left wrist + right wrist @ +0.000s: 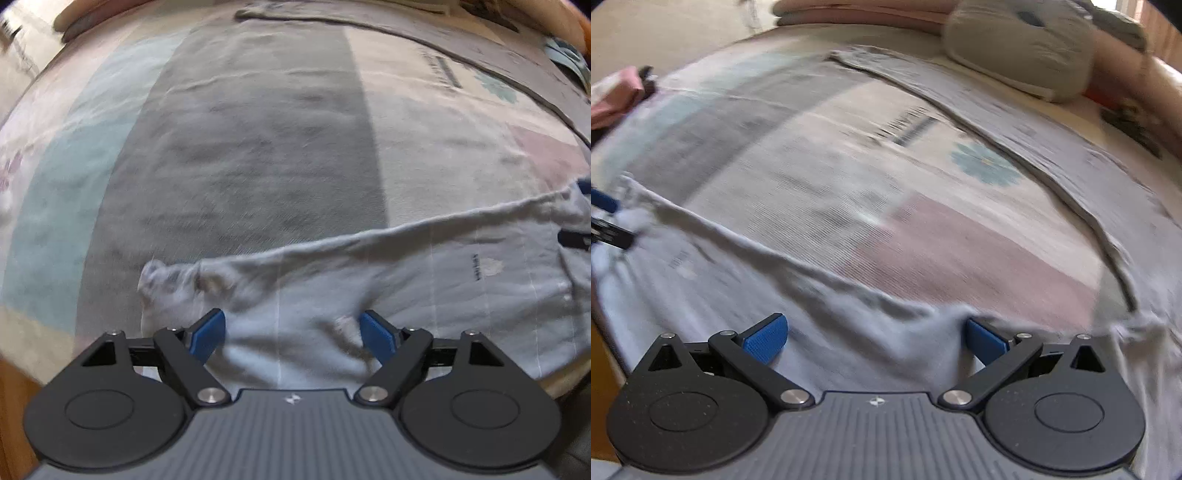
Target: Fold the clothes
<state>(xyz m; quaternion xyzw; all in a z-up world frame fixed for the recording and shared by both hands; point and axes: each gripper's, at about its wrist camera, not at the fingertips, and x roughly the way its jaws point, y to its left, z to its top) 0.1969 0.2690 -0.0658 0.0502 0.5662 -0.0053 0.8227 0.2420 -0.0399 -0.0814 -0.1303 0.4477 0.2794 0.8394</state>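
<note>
Pale blue-grey cotton: the garment [424, 280] lies flat at the near edge of the bed, long axis running side to side across both views, its folded top edge a ridge slanting up toward the right in the left wrist view and up toward the left in the right wrist view. A small dark print sits on it, too blurred to read. L gripper [291, 336] points steeply down over the garment's bunched left end, blue pads spread wide, cloth lying between them w/o being pinched. R gripper [877, 338] also tilts steeply down over the other end, jaws wide apart, a raised pucker of fabric just beside its right pad [984, 341], not clamped. The L gripper's tip shows at the far left of the right wrist view. Underneath is a bedspread [240, 147] in grey, teal, cream & pink blocks w/ a teal flower [988, 164]. A grey pillow [1019, 48] rests at the far side, pink fabric behind it; wood at the near left corner.
</note>
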